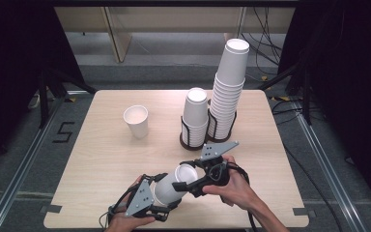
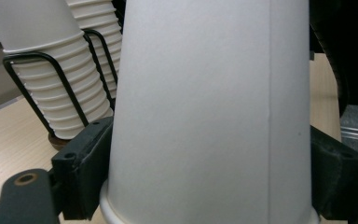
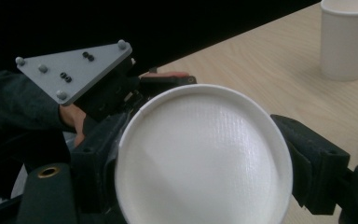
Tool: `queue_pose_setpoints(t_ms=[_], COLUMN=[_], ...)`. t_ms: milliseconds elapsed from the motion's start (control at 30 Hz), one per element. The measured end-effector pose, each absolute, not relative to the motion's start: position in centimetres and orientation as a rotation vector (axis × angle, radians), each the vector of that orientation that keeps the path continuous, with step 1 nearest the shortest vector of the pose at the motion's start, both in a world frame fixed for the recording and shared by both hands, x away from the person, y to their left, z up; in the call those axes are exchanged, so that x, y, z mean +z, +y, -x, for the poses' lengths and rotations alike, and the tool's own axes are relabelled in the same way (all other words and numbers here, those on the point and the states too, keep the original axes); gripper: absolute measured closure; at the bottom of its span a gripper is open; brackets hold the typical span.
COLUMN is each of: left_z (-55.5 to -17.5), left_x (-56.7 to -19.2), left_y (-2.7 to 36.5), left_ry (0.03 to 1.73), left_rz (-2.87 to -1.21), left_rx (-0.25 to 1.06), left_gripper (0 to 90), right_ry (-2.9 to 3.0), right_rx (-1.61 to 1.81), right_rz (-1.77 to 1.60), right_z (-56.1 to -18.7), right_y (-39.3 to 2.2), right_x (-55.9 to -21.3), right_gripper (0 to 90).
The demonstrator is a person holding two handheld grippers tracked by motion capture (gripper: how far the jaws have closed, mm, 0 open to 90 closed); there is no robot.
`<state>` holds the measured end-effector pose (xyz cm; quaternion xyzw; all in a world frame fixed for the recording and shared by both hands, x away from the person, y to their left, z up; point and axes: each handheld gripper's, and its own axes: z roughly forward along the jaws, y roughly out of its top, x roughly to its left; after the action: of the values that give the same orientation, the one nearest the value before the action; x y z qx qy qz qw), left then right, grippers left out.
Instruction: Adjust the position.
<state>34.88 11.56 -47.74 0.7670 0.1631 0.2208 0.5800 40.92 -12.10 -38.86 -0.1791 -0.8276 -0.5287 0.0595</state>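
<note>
- We find the white paper cup (image 1: 171,186) held on its side above the table's (image 1: 101,159) near edge.
- We note the left gripper (image 1: 160,203) clamped on its wide end.
- We note the right gripper (image 1: 189,178) clamped on its narrow base end.

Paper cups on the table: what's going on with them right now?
A person holds one white paper cup on its side between two handheld grippers, near the front edge of the table. The left gripper clamps the cup's wall near the rim end; the right gripper grips its base end. Behind them stand two wire holders with stacked cups, a short stack and a tall stack. A single upright cup stands apart to their left.
</note>
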Motion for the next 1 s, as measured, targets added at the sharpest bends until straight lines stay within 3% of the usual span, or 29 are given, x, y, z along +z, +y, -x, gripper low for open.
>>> queue_pose_setpoints(t_ms=[800,1000], left_z=[-34.76,-34.86], left_x=[-47.73,-47.74], left_y=[11.56,11.64], left_ry=[0.344,0.356], left_rz=[-1.847,-1.795], left_rx=[0.470,0.448], left_gripper=[16.0,11.3], right_ry=[-2.589,-2.563], right_rx=[-1.464,-1.494], right_rz=[0.429,0.430], right_z=[-40.89,-41.29], right_y=[-12.37,-12.74], right_x=[-38.63,-38.52], right_gripper=[23.8,24.9])
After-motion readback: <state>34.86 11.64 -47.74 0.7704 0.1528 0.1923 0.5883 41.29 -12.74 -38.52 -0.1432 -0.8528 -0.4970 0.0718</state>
